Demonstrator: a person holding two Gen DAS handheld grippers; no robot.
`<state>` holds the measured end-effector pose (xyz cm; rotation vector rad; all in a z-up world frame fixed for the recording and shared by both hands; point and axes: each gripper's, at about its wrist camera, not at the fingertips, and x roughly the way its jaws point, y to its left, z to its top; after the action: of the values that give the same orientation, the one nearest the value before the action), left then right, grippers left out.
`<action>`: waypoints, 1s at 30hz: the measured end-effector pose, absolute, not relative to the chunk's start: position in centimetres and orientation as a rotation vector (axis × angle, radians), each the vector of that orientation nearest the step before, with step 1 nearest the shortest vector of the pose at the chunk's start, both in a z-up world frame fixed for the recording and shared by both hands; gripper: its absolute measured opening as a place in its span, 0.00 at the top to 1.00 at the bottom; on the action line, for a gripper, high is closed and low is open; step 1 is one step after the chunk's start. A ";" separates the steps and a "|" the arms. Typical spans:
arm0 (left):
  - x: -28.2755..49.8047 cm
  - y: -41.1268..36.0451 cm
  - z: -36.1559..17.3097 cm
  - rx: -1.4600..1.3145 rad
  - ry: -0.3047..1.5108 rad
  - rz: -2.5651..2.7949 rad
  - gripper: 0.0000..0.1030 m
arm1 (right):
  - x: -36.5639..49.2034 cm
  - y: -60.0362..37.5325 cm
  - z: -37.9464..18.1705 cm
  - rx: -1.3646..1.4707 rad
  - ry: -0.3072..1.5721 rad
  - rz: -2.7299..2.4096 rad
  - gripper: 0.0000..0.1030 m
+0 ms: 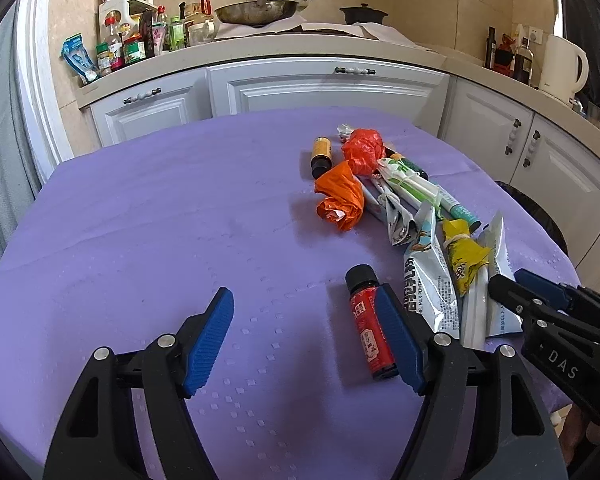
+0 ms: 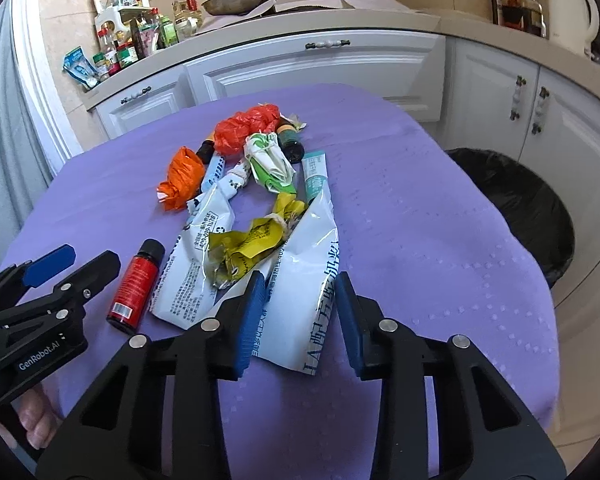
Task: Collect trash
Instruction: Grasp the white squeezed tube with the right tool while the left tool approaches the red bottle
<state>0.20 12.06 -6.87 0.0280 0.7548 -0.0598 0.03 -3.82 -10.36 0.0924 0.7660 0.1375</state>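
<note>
Near the front edge of the purple-clothed surface [image 2: 420, 184] lies one small red bottle with a black cap [image 1: 369, 322], on its side, touching the inner pad of the left gripper [image 1: 308, 336], whose fingers stand spread wide around it. Just beside it, the right gripper [image 2: 300, 316] has its fingers narrowed around the end of a white foil pouch [image 2: 304, 280]; whether the pads press it I cannot tell. Further back lie two crumpled orange plastic bags [image 2: 184, 178], one yellow wrapper [image 2: 244, 252] and a second white pouch [image 2: 192, 276]. Beyond the surface's right edge stands one black-lined bin [image 2: 520, 204].
</note>
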 end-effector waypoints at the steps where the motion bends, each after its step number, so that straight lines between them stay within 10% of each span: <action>1: 0.2 12.0 -6.8 0.028 0.755 -0.057 0.30 | 0.0 -3.8 -10.3 0.095 0.766 0.139 0.66; 8: 0.0 11.8 -6.8 0.032 0.755 -0.044 0.28 | -0.2 -4.0 -10.6 0.106 0.779 0.143 0.55; 16: -0.2 12.0 -7.0 0.019 0.759 -0.041 0.28 | -0.8 -4.0 -10.0 0.050 0.741 0.119 0.76; 30: -0.5 10.1 -8.1 0.028 0.788 -0.080 0.39 | -1.8 -6.0 -9.6 0.036 0.696 0.053 0.78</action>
<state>-0.49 10.11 -8.09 0.0284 0.7883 -0.0800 -1.80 -5.98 -9.64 0.0358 0.6965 0.0533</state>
